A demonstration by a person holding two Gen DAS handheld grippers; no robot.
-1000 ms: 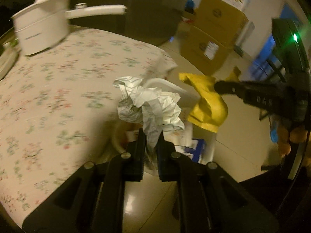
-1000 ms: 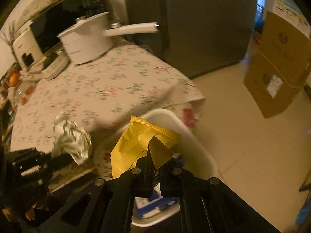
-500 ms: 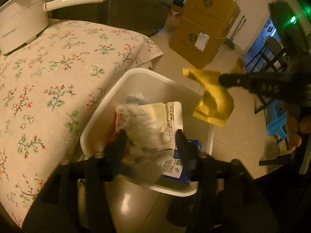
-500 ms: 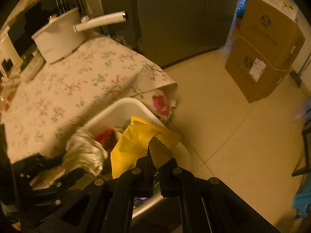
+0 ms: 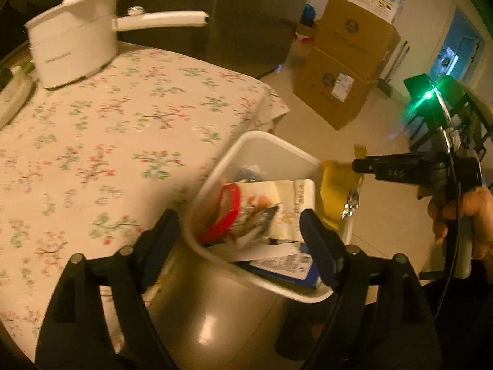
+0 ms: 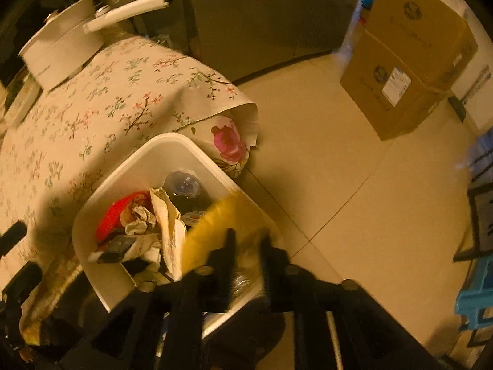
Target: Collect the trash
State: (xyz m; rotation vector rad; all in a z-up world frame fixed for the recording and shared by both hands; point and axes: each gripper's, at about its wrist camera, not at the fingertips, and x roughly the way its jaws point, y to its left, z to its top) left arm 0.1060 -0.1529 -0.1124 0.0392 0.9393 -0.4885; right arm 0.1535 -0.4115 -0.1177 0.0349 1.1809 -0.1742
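A white trash bin (image 5: 255, 141) stands on the floor against the table's corner, holding a red item, printed packets and the crumpled paper (image 6: 138, 219). My left gripper (image 5: 238, 237) hangs over its near rim with the jaws opening wide and nothing between them. My right gripper (image 6: 248, 246) is over the bin's far side, its jaws opening. The yellow wrapper (image 6: 209, 231) is blurred just ahead of its fingers, loose and dropping into the bin. In the left wrist view the same wrapper (image 5: 334, 194) hangs at the bin's right rim, under the right gripper (image 5: 359, 165).
A table under a floral cloth (image 5: 101, 141) carries a white pot with a long handle (image 5: 74, 49). Stacked cardboard boxes (image 5: 348, 71) stand on the tiled floor beyond the bin. A grey cabinet (image 6: 262, 15) lies behind the table, a blue stool (image 6: 474, 302) at right.
My left gripper opened and the crumpled paper fell into the bin. My right gripper moved over the bin and down, and its jaws parted from the yellow wrapper.
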